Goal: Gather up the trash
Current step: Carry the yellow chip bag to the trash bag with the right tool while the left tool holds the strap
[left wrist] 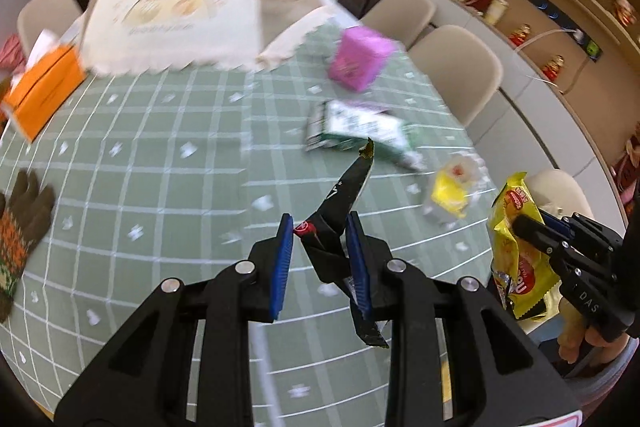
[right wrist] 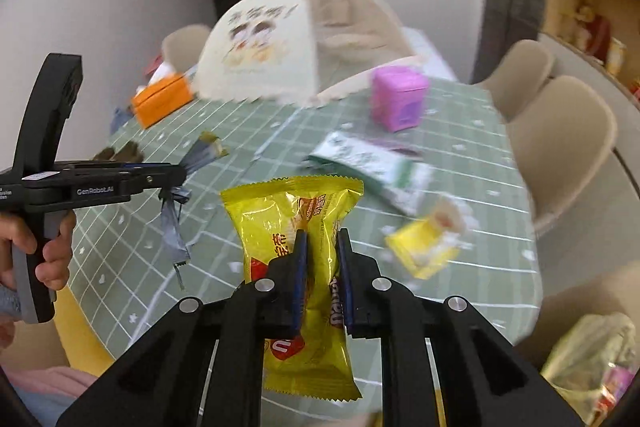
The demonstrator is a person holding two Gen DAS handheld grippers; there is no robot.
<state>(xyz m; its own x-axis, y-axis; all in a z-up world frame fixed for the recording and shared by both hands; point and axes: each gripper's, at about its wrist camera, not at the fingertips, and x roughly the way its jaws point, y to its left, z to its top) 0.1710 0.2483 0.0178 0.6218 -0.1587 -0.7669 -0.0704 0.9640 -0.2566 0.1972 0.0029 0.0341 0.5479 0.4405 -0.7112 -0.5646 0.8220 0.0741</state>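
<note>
Both tools loaded above the bench (left wrist: 160, 155): left tool (left wrist: 320, 259) part-closed on black wrapper (left wrist: 344, 195), right tool (right wrist: 322, 275) pinching yellow snack packet (right wrist: 296, 227); green-white carton (right wrist: 372, 167), long axis crosswise, lies ahead, nearer right.

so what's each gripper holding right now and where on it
Left gripper: black wrapper, pinched near its lower middle. Right gripper: yellow snack packet, squeezed across its middle.
</note>
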